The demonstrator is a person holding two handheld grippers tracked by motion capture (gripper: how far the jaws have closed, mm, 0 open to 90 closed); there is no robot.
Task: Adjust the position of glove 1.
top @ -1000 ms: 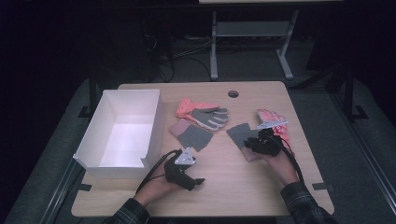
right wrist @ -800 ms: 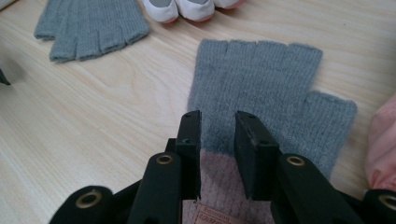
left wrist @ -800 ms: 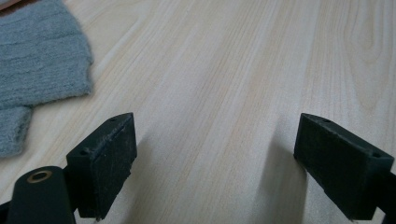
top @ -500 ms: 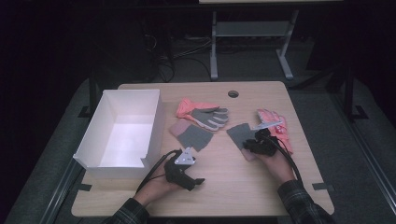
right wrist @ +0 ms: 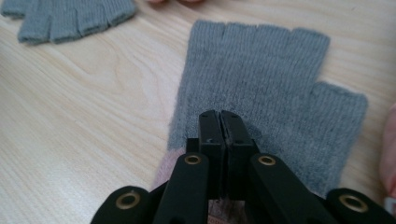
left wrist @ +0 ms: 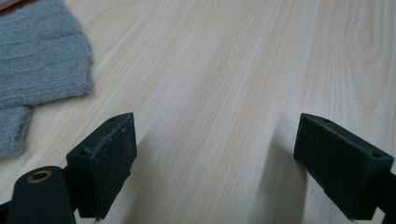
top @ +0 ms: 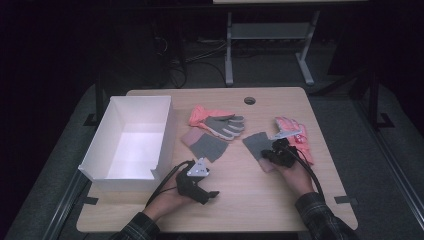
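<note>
The grey fingerless glove (right wrist: pixel 261 88) is soft, light, floppy knit; the right gripper (right wrist: pixel 219 122), jaws just closed, pinches its cuff edge, a sound hold; the left gripper (left wrist: pixel 212 154) gapes empty above the bench (left wrist: pixel 224 70).

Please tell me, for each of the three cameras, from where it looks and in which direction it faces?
High view: above the person's side, facing forward and down on the table; forearms and both hands show.
Left gripper view: on the left hand-held gripper, low over bare wood; open jaws show.
Right gripper view: on the right hand-held gripper, jaws pinching the grey glove at its cuff.
Shared: high and right views both show that glove.
</note>
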